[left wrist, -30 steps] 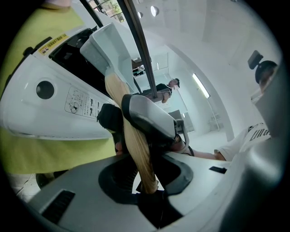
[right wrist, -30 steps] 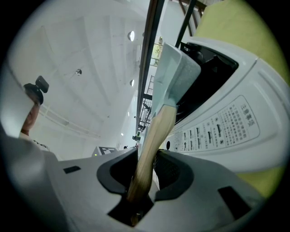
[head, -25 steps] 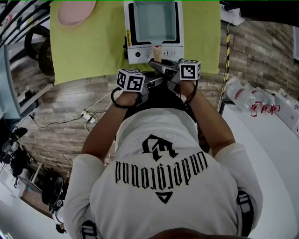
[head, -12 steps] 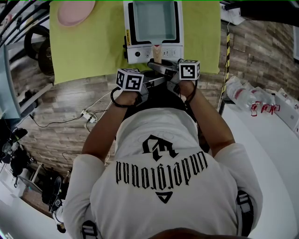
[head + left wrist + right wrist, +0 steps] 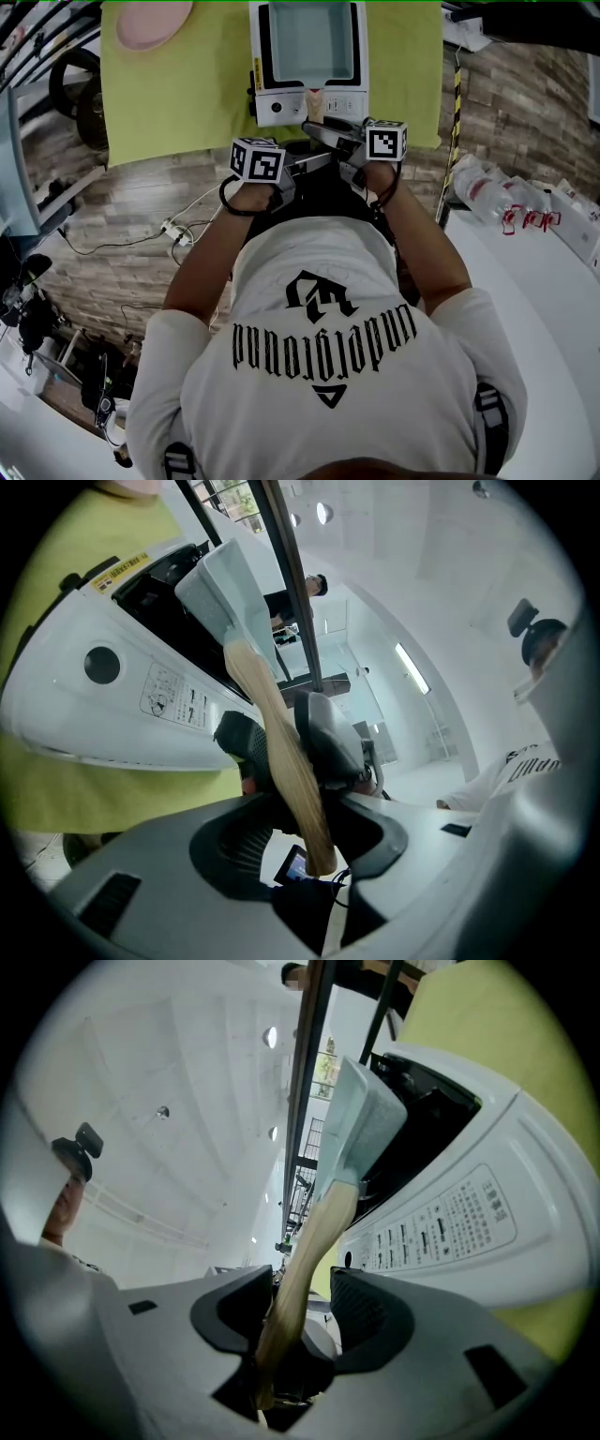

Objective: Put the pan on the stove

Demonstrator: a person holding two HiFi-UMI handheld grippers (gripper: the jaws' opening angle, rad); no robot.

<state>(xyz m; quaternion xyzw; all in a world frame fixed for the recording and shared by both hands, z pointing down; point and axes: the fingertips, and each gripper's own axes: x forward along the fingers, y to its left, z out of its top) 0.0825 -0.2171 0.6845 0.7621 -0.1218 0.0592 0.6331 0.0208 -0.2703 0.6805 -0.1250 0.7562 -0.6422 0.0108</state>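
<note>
A pale blue square pan (image 5: 309, 42) sits on the white stove (image 5: 281, 105), its wooden handle (image 5: 315, 105) pointing toward me. Both grippers meet at the handle's near end. My left gripper (image 5: 312, 161) comes in from the left and my right gripper (image 5: 325, 137) from the right. In the left gripper view the handle (image 5: 281, 752) runs between the jaws of the left gripper (image 5: 300, 836), which are opening, with gaps at the pads. In the right gripper view the handle (image 5: 309, 1251) lies within the right gripper (image 5: 300, 1321), near its left jaw and clear of the other.
The stove stands on a yellow-green cloth (image 5: 187, 84) with a pink plate (image 5: 150, 21) at its far left. A white table with bottles (image 5: 497, 192) is at my right. Cables (image 5: 178, 234) lie on the wooden floor to my left.
The marker cubes of the two grippers have drifted slightly apart, the left one leftward and the right one rightward. The pan stays on the stove.
</note>
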